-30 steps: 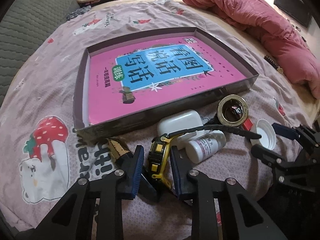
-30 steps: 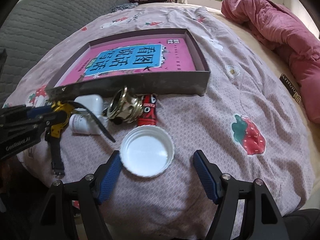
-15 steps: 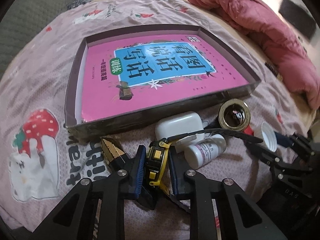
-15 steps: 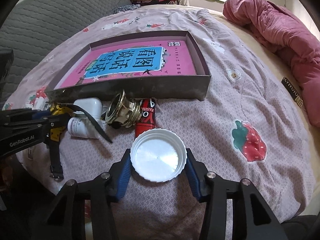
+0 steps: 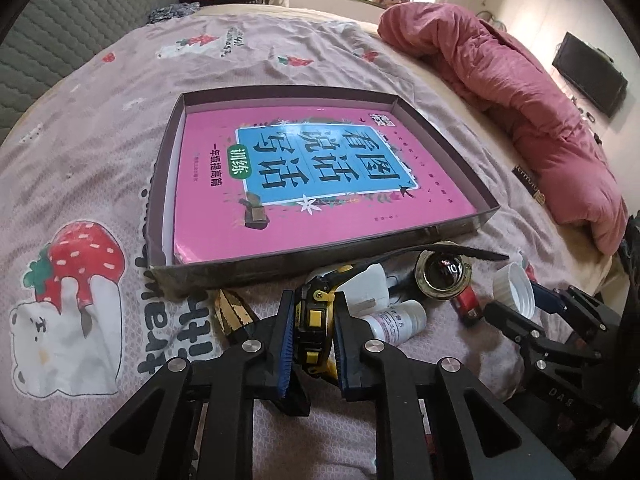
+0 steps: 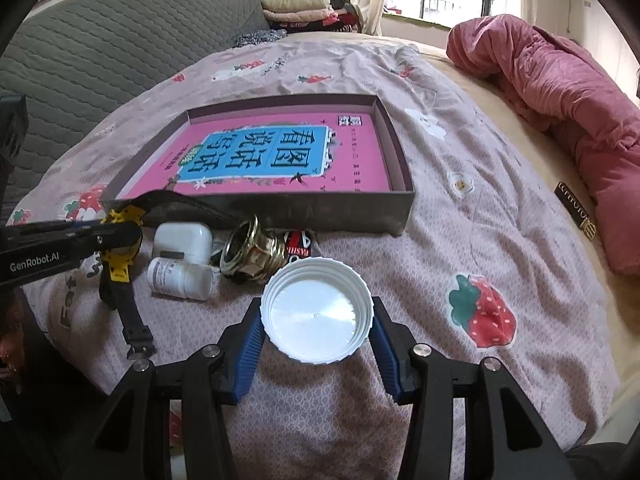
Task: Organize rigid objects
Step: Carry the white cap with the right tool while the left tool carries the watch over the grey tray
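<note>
L gripper (image 5: 310, 330) clamps yellow-black watch (image 5: 313, 320), lifted off bed (image 5: 80, 168); R gripper (image 6: 317, 326) grips white lid (image 6: 316, 312) just w/in reach of tray (image 6: 400, 208).

I count one shallow box (image 5: 436, 110) holding one pink book (image 5: 312, 184); one yellow-and-black watch (image 5: 314, 320); one white earbud case (image 6: 182, 242); one small white pill bottle (image 6: 180, 276); one white screw cap (image 6: 318, 312); one brass ring fitting (image 6: 252, 252); one red tube (image 6: 298, 244); one gold-and-black striped piece (image 5: 230, 312), which I cannot identify; two grippers, left (image 5: 310, 320) and right (image 6: 316, 326); one pink quilt (image 6: 560, 92); one pile of folded clothes (image 6: 300, 8).
</note>
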